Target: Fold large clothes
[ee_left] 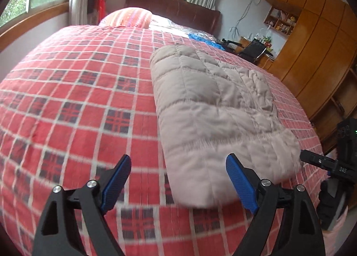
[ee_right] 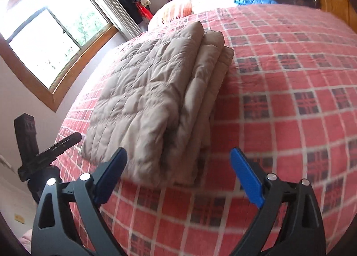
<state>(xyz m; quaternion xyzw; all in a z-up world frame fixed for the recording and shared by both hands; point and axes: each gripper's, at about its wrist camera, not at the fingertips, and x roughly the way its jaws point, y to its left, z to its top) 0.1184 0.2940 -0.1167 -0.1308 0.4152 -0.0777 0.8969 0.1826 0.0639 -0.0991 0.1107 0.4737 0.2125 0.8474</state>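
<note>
Beige quilted fabric, a padded jacket or similar large garment (ee_right: pixel 160 93), lies folded into a thick rectangular bundle on a bed covered by a red plaid bedspread (ee_left: pixel 73 91). From the right wrist view, several layers show stacked along the bundle's right edge, about 3 or 4, and its near end sits close to the near edge of the bed.

Both grippers hang just above the near edge of the bed, pointing towards the far headboard (ee_left: pixel 174 13). The left gripper (ee_left: pixel 178 180) has its 2 blue-padded fingers spread wide apart, holding nothing, with the bundle's near left corner showing between them. The right gripper (ee_right: pixel 178 173) is likewise spread wide and empty, with the bundle's near end lying just beyond its fingertips. Neither touches the cloth. Each gripper appears at the edge of the other's view, so they sit near one another, 1 on each side of the bundle's near end.

Judging by the neat stack, the folding looks essentially finished. If another fold is wanted, the next move calls for both grippers to drop to the near edge, pinch through all the layers together, and carry that edge towards the far end without letting the puffy layers slide apart.

At the far end lie a striped pillow (ee_left: pixel 129 16) and a blue cloth (ee_right: pixel 252 1).
</note>
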